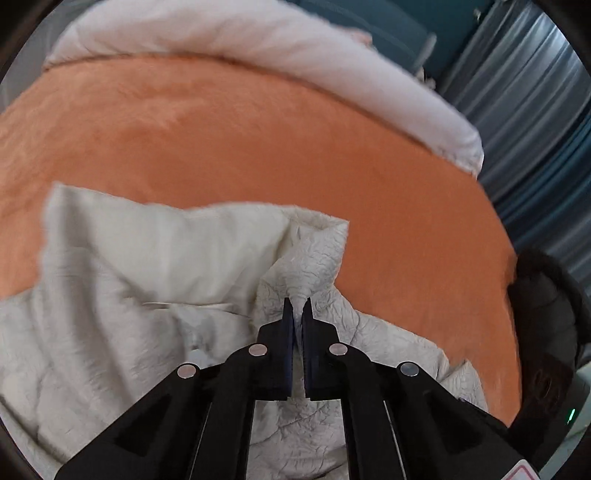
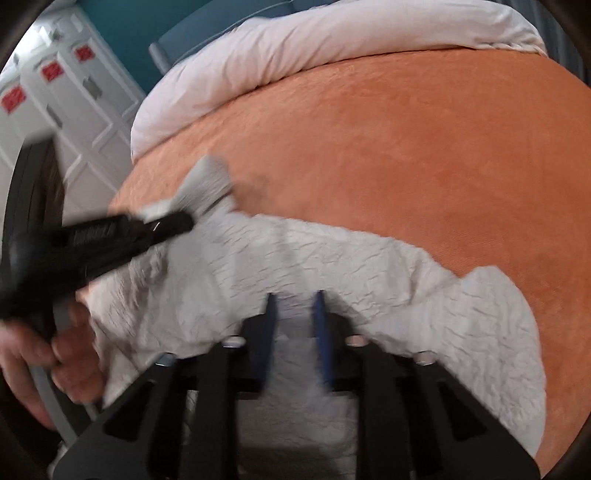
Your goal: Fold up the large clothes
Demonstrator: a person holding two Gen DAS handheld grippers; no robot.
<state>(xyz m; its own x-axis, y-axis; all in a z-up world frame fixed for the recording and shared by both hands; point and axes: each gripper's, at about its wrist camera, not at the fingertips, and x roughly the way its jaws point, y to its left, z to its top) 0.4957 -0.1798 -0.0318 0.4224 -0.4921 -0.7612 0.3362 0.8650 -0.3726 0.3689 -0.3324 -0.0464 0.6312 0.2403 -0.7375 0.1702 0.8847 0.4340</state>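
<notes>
Pinching a peaked fold of the garment (image 1: 303, 273), the left gripper (image 1: 297, 306) has its fingers pressed nearly together with crinkled white cloth caught between the tips. In the left wrist view the garment spreads below and to the left of that gripper, a smoother, flatter panel reaching out to the left and the crinkled part bunched right at the tips and trailing down to the right. In the right wrist view the right gripper (image 2: 295, 306) stands with its blue-padded fingers apart, the cloth lying under and between them; whether the pads touch it I cannot tell through the blur. From there the garment (image 2: 295, 258) runs as a long band across the picture, its long axis left to right, the left end rising to a point where the left gripper (image 2: 173, 225) clamps it, the right end widening toward the lower right. The left hand (image 2: 55, 354) shows at the lower left edge, wrapped on its handle. The garment lies on the near part of an orange blanket (image 1: 258, 147), and beyond that blanket, along its far edge, sits a rolled white duvet (image 1: 229, 33).
</notes>
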